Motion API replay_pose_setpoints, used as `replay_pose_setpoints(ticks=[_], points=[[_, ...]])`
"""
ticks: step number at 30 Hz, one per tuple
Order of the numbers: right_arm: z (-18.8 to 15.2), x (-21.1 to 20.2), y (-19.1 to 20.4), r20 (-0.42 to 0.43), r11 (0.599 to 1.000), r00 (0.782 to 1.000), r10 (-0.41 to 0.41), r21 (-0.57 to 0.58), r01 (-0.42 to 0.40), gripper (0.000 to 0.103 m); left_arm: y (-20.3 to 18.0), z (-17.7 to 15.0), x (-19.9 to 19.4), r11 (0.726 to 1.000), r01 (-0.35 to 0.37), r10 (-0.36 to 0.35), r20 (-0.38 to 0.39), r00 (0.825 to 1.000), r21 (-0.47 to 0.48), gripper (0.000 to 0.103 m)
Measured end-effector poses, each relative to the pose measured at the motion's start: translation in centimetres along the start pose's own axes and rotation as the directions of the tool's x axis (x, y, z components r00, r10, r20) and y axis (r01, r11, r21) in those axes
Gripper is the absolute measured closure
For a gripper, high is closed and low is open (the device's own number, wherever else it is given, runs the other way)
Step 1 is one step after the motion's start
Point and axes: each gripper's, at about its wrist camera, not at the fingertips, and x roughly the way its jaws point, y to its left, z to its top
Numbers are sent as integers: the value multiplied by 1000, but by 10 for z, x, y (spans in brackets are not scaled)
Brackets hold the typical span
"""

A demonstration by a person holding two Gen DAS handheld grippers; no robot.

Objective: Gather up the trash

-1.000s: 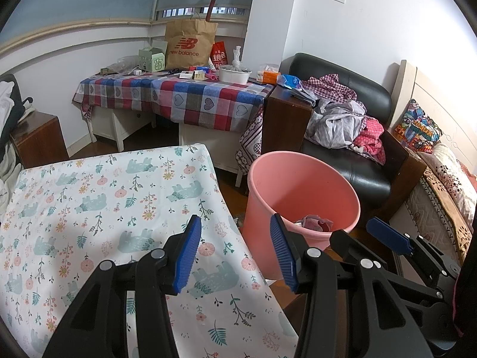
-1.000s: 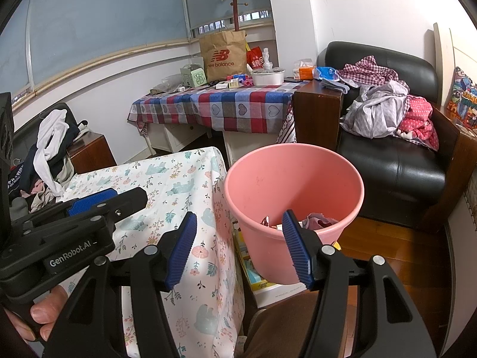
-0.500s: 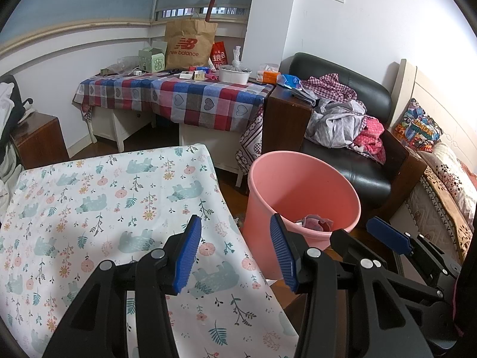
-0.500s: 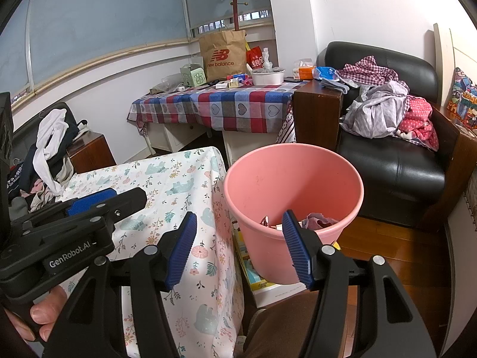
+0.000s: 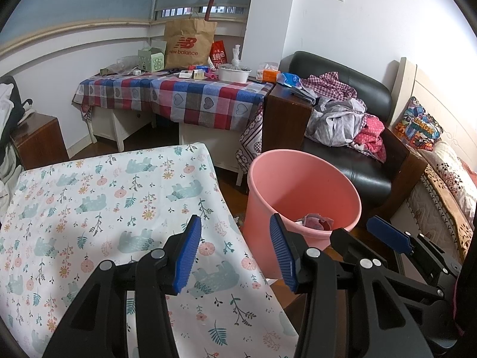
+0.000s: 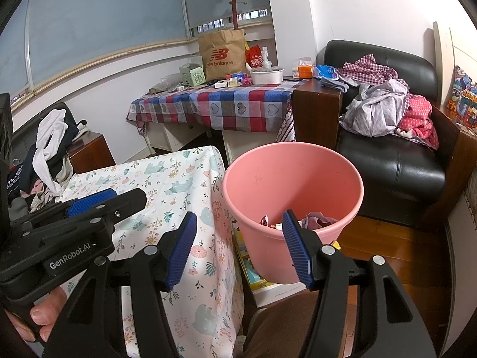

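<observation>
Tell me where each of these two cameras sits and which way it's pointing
Left wrist view: rides the left gripper, looking forward and down over the floral tablecloth toward the pink bucket; its own open fingers show, with the right gripper at the lower right.
Right wrist view: rides the right gripper, facing the pink bucket; its open fingers, the left gripper and a hand show.
Shared: bucket, floral tablecloth, checked table, black sofa.

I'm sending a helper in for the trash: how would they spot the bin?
Start at the black armchair piled with clothes. In front of it, beside the floral-covered table, stands the bin: a round pink plastic bucket, open-topped, with crumpled scraps at the bottom.
</observation>
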Motion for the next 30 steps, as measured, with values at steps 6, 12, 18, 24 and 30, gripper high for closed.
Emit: replay_pose_setpoints(ticks=[6,12,18,24,30], points=[[0,0,0,0,1000,1000,0,0,0,43,0,0,0,1000,0,0,-1,1000,0,56],[0,-1,0,-1,1000,1000,3,3,-3,43,-1,0,-1,1000,3,-3,-3,1000,-2,56],[1,-1,0,-1,1000,1000,1,1,-1,43,-1,-1,0,1000,3,-3,-3,1000,-2,56],[1,-1,-1,-1,1000,1000,1,1,-1,43,-2,-1,-1,1000,2,-2,-4,1000,-1,56],[2,0,-2,-2,1000,1000,1,1,-1,43,-2,-2,0,1000,2,-2,-6,1000,0,56]])
